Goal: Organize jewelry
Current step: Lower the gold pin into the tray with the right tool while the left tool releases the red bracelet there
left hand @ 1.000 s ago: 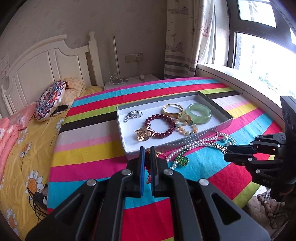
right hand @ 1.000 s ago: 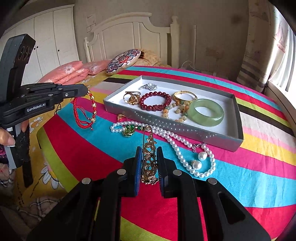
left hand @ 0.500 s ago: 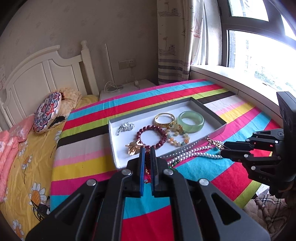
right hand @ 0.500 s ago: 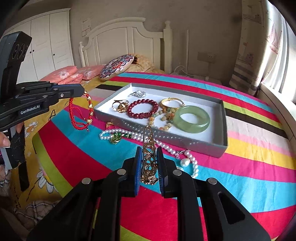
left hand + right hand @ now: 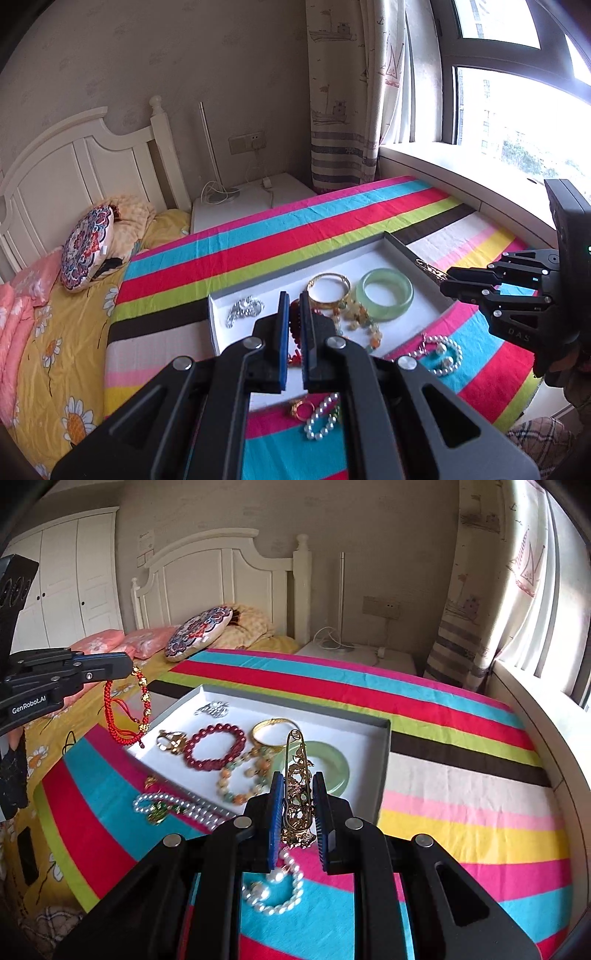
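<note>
My tray [image 5: 382,775] holds a green bangle [image 5: 386,294], gold bangle [image 5: 328,286], red bead bracelet [image 5: 215,746] and brooches. My left tongs [image 5: 291,325] pinch the red cord bracelet [image 5: 125,709] and my right tongs [image 5: 297,805] the gold pin [image 5: 298,794]; both have moved over the tray.

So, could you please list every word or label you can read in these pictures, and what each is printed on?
"GenRobot.AI": white lettering on the body of the left gripper, seen from the right wrist.
"D A S": faint raised letters on the right gripper, seen from the left wrist; any further letters are unreadable.
White sheet on the wall: print too small to read.
</note>
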Demonstrator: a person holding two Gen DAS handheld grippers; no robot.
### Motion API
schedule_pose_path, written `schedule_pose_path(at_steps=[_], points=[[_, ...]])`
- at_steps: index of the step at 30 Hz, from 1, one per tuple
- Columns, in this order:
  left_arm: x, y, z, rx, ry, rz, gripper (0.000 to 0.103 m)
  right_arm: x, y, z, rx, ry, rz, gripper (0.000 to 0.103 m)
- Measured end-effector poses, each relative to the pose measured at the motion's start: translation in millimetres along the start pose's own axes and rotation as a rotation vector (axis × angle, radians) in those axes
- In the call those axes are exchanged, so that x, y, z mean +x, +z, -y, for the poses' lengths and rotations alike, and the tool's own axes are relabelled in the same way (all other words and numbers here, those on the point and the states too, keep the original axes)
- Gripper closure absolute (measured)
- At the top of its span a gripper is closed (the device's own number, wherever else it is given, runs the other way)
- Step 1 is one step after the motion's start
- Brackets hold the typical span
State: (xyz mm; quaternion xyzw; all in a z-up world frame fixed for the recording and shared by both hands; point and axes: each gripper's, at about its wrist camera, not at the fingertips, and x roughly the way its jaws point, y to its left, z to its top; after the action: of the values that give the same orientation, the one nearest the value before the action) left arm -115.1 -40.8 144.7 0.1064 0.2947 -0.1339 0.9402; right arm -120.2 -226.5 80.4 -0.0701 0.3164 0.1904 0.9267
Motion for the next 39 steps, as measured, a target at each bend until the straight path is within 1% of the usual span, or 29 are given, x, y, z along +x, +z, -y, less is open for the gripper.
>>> schedule_pose_path(at_steps=[5,11,16,19,21,24,27,31,36,37,39], points=[[16,15,8,0.03,-0.003,-0.012,0.098,13,12,15,-0.005,-0.023,-0.013,0.087],[53,28,16,0.075,0.014,-0.058,0.098,43,27,32,-0.024,-0.015,-0.061,0.087],[92,25,10,0.074,0.025,-0.126,0.098,75,39,36,-0.064,0.013,-0.133,0.087],[110,23,5,0.073,0.024,-0.16,0.098,94,45,35,-0.14,0.053,-0.164,0.087],[121,26,4,0.074,0.023,-0.175,0.098,104,49,35,-0.183,0.07,-0.184,0.087],[132,30,5,0.087,0.029,-0.187,0.098,118,55,38,-0.2,0.106,-0.225,0.087],[145,32,5,0.087,0.032,-0.202,0.098,128,55,38,-0.216,0.104,-0.255,0.086],[155,32,3,0.088,0.045,-0.21,0.098,131,56,42,-0.213,0.101,-0.267,0.086],[164,28,-3,0.057,0.054,-0.236,0.097,138,53,42,-0.205,0.103,-0.292,0.085],[165,26,-5,0.051,0.056,-0.239,0.097,137,53,42,-0.199,0.103,-0.293,0.085],[162,23,-8,0.041,0.066,-0.244,0.081,134,53,45,-0.178,0.102,-0.278,0.079]])
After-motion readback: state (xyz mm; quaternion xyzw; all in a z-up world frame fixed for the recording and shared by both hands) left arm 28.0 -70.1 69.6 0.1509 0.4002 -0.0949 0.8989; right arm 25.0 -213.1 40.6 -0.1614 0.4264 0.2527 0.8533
